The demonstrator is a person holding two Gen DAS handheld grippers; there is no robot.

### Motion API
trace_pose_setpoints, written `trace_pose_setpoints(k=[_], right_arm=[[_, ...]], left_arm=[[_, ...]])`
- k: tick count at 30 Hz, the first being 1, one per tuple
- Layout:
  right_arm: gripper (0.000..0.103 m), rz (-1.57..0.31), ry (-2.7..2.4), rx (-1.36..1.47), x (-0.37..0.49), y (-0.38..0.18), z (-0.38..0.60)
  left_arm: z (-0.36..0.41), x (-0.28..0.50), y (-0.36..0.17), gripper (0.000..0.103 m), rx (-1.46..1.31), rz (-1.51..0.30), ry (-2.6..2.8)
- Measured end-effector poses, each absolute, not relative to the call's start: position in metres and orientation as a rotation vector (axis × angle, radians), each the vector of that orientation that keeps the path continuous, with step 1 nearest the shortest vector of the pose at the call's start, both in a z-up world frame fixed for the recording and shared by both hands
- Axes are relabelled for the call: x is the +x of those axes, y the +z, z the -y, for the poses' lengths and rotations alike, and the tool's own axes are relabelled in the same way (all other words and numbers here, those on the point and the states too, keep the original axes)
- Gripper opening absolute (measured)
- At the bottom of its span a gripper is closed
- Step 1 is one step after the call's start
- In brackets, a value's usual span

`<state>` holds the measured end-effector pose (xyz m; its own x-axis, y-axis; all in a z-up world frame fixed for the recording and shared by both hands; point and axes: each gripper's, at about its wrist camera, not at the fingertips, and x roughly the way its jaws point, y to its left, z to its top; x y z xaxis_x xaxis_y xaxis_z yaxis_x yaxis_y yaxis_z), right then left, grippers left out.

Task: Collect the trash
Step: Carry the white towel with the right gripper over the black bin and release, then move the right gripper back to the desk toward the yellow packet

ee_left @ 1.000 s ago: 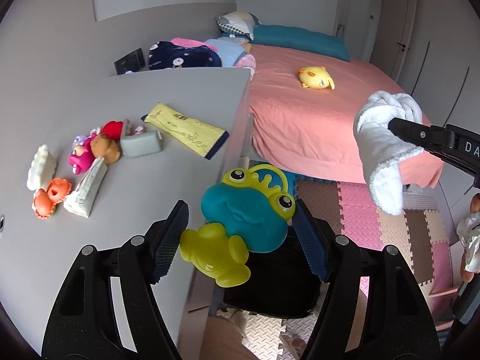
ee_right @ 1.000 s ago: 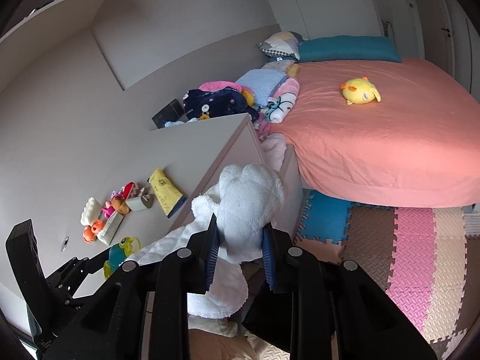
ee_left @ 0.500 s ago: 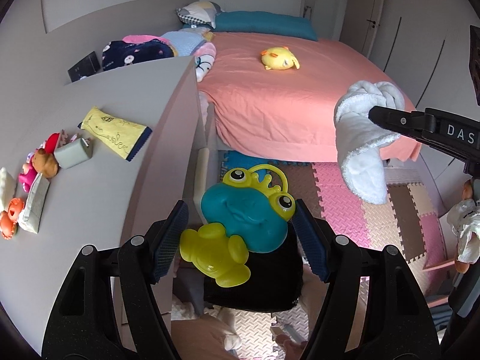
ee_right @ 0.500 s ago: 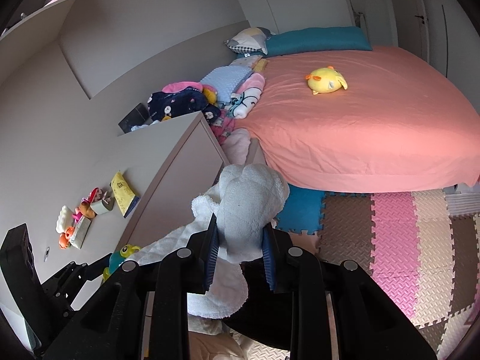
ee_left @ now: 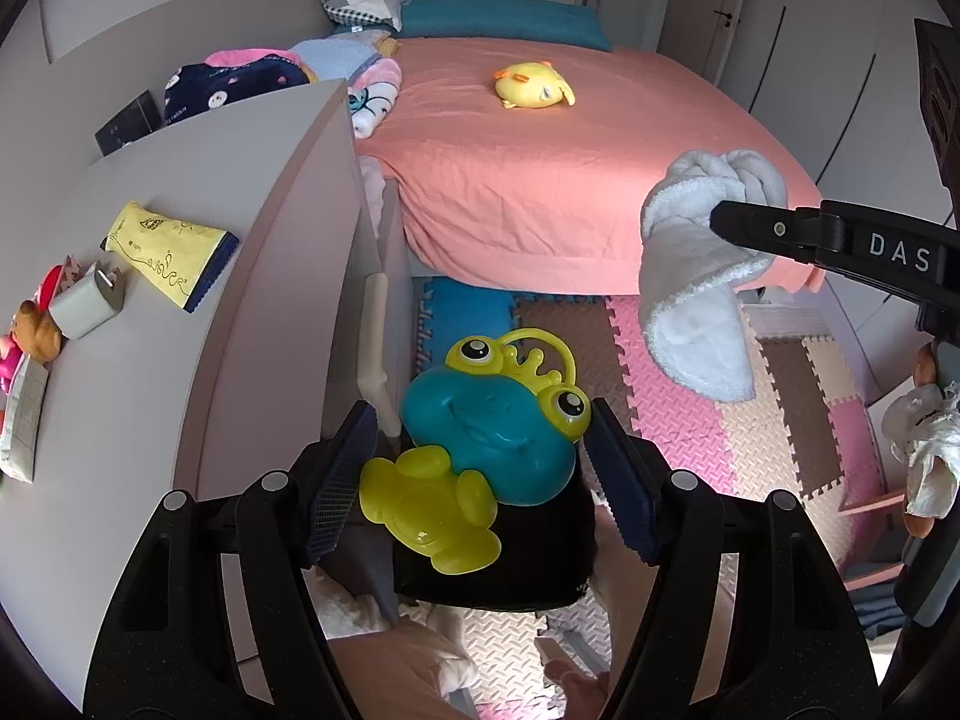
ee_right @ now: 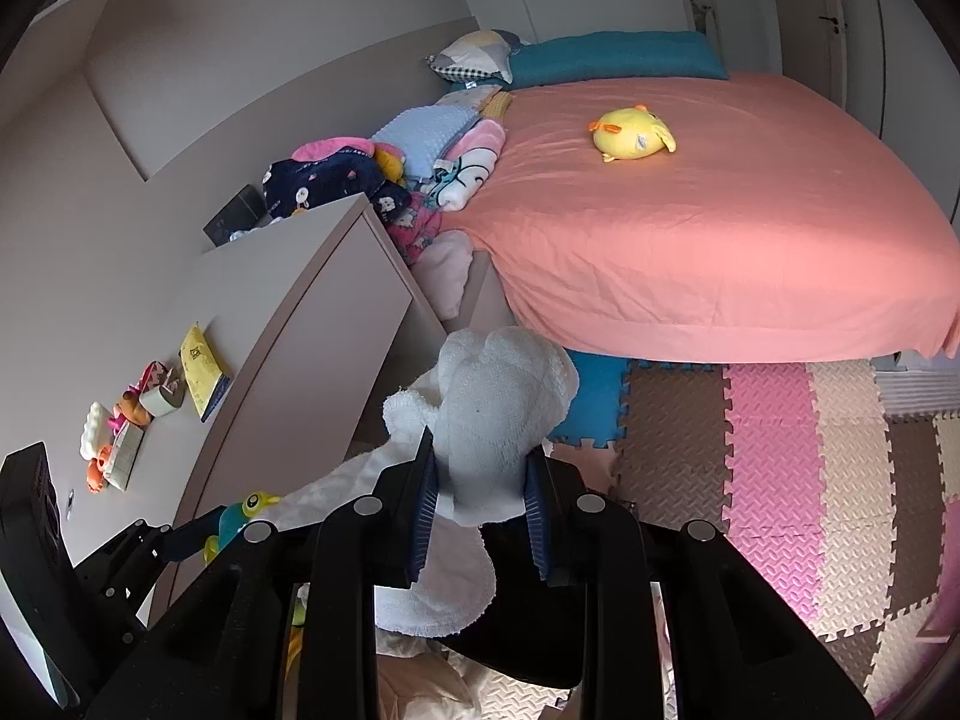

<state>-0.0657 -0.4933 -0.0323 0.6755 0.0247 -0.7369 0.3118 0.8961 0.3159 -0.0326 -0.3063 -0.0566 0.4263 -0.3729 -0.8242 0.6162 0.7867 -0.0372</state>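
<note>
Tongs on the left (ee_left: 480,468) stand fairly wide, clenched on one frog toy (ee_left: 489,426), blue-green head and yellow limbs wedged between the two pads. Right tongs (ee_right: 480,495) stand narrow, gripping one white towel (ee_right: 498,414) whose loose end hangs below the pads. Both loads hang in the air beside the table (ee_left: 156,348), on its bed side, above the foam floor mats (ee_right: 780,450). On the table lie one yellow packet (ee_left: 171,252), one grey box (ee_left: 84,309) and a few small toys. One yellow plush (ee_left: 534,87) sits on the bed (ee_left: 570,180) beyond the table.
</note>
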Motion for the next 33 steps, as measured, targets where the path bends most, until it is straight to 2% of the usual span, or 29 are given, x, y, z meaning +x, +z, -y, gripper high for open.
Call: trace_pose_setpoints(k=[5,7,8,9,10,33], right_arm=[[0.032,-0.845,-0.164,0.431,-0.056,-0.039,0.490],[0.048,-0.864,-0.164,0.411,-0.050,-0.041,0.487],[0.053,-0.868,-0.174,0.397,-0.047,-0.040,0.486],[0.063,-0.862,-0.184,0.387,-0.047,-0.039,0.485],[0.069,-0.849,-0.194,0.378,-0.047,-0.036,0.484],[0.070,-0.839,-0.092,0.308,-0.021,-0.016,0.437]], left_arm=[[0.303,-0.029,-0.061,0.069,0.288,-0.966,-0.628],[0.304,-0.025,-0.063,0.072,0.293,-0.996,-0.643],[0.304,-0.024,-0.063,0.084,0.292,-0.997,-0.635],[0.302,-0.024,-0.061,0.097,0.292,-0.985,-0.622],[0.300,-0.025,-0.059,0.097,0.294,-0.968,-0.610],[0.234,-0.008,-0.030,0.097,0.256,-0.912,-0.465]])
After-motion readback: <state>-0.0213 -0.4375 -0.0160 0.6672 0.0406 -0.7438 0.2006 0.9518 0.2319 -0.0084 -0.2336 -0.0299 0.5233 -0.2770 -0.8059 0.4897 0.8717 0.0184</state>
